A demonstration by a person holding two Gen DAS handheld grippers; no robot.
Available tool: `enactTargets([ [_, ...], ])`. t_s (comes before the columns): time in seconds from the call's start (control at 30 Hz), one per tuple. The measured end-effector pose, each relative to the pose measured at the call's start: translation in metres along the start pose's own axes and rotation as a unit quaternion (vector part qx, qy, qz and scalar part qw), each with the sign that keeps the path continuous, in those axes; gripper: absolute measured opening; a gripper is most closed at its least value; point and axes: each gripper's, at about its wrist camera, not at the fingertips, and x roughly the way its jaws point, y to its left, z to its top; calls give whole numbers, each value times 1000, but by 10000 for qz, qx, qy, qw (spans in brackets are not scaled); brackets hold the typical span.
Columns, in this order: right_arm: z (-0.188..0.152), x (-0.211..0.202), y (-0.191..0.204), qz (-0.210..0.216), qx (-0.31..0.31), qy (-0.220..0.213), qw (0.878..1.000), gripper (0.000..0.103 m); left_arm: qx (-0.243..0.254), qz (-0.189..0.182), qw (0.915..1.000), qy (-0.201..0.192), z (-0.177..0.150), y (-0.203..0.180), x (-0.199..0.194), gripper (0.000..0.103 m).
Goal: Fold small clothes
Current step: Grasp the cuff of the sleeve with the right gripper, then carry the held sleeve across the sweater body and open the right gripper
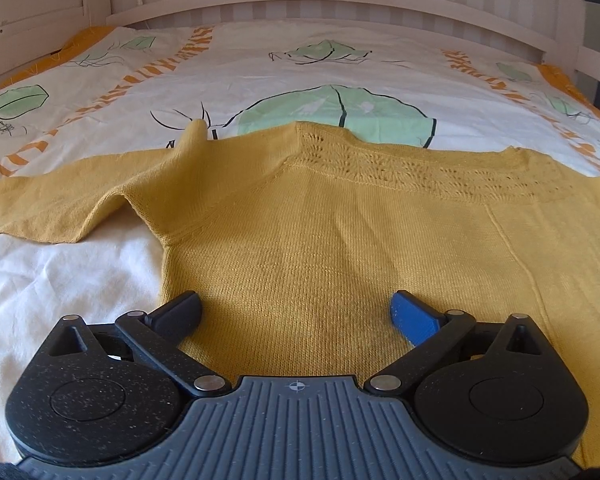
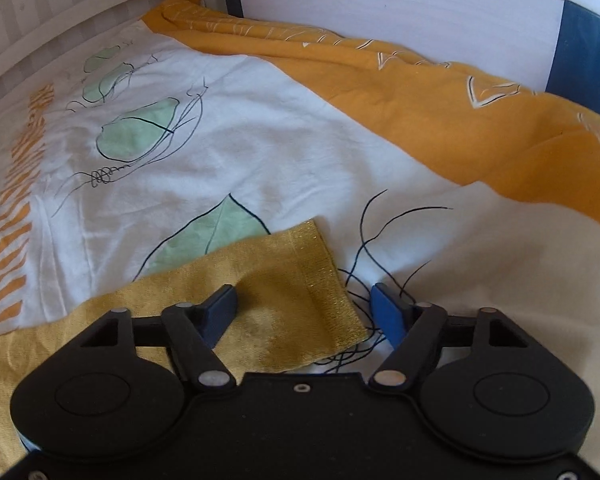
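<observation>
A small mustard-yellow knitted sweater [image 1: 340, 232] lies flat on the bed, its lace-patterned neckline at the far side and one sleeve [image 1: 52, 204] stretched out to the left. My left gripper [image 1: 296, 312] is open just above the sweater's body near its left side seam, holding nothing. In the right wrist view the end of a sleeve with a shiny ribbed cuff [image 2: 320, 276] lies on the sheet. My right gripper [image 2: 304, 308] is open over that cuff, one finger [image 2: 220, 312] above the sleeve, the other finger [image 2: 388, 312] over the bare sheet.
The bed is covered by a white sheet [image 1: 60, 280] printed with green leaves and orange stripes. An orange blanket [image 2: 440, 112] is bunched along the far right side. A white slatted bed rail [image 1: 320, 4] runs behind.
</observation>
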Motion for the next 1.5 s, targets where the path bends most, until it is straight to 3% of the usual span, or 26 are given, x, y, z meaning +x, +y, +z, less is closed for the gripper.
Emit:
enactTargets([
  [0.03,1,-1,-2,196,94,69,9997,22,-1,0,10000,2,0,0,1,103],
  [0.07,2,-5,-2,278,205,49,9994,15,-2,0,10000,3,0,0,1,103],
  [0.2,10,-38,16,276,-25,-302,9992,14,-19,-18,10000,-5,-1,1,1,103],
  [0.33,22,-83,57,688,-342,-580,9954,14,-45,-40,10000,-5,0,2,1,103],
  [0.5,25,-136,136,1412,-826,-761,9836,14,-11,-104,9999,120,5,5,0,102],
  [0.63,12,-170,210,2129,-1174,-756,9670,14,175,-279,9990,304,15,17,-14,97],
  [0.87,-46,-200,330,3247,-1835,-431,9269,14,147,-96,9998,-91,31,73,-56,94],
  [1.03,-100,-189,402,3686,-2146,-75,9045,14,245,366,9982,-415,33,106,-59,94],
  [1.33,-201,-168,498,3694,-2746,360,8870,14,-757,366,9961,-272,32,155,-42,94],
  [1.5,-241,-156,517,3575,-2941,459,8852,16,-754,325,9959,-383,31,158,-51,94],
])
